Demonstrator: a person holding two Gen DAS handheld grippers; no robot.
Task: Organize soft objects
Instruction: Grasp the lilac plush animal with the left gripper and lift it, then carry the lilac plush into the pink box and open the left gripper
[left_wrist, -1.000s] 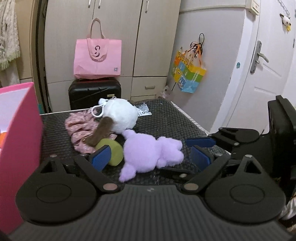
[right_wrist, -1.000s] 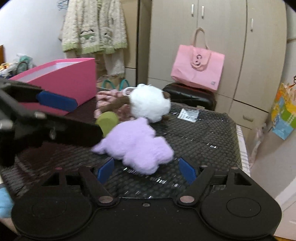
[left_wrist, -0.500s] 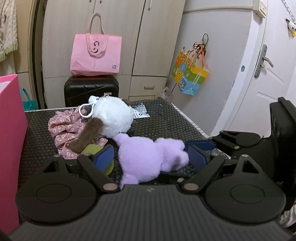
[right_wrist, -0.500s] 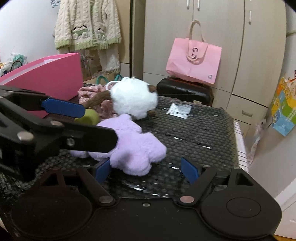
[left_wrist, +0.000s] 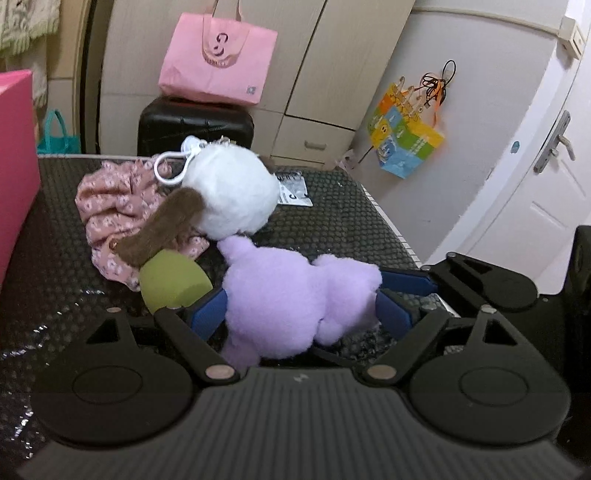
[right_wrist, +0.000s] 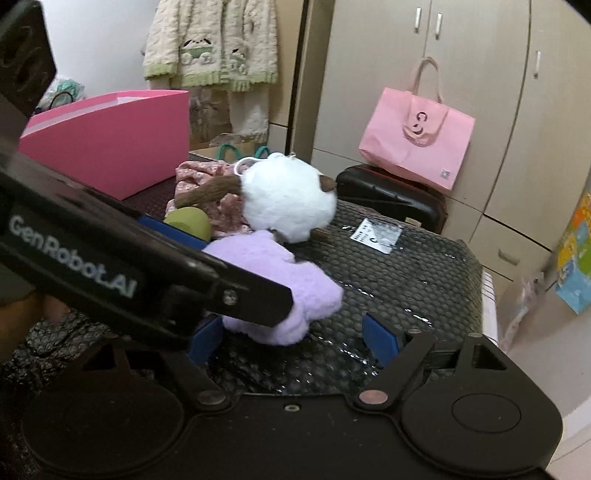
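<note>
I'm looking across a dark, bumpy-surfaced table (left_wrist: 332, 221) with a tall pink box (right_wrist: 110, 147) standing at its left side. Near the middle lies a cluster of soft things: a pink floral cloth (left_wrist: 110, 206), and resting against it a round white plush (left_wrist: 232, 192) with a long brown ear. Just in front sits a purple plush (left_wrist: 291, 295), touching the white one, with a small green foam piece (left_wrist: 170, 284) right beside it. My left gripper (left_wrist: 299, 312) has its jaws apart around the purple plush, the blue pads at or just beside its flanks; I can't tell whether they press on it. My right gripper (right_wrist: 295, 339) stands wide open too, the plush's near edge between its blue pads.
</note>
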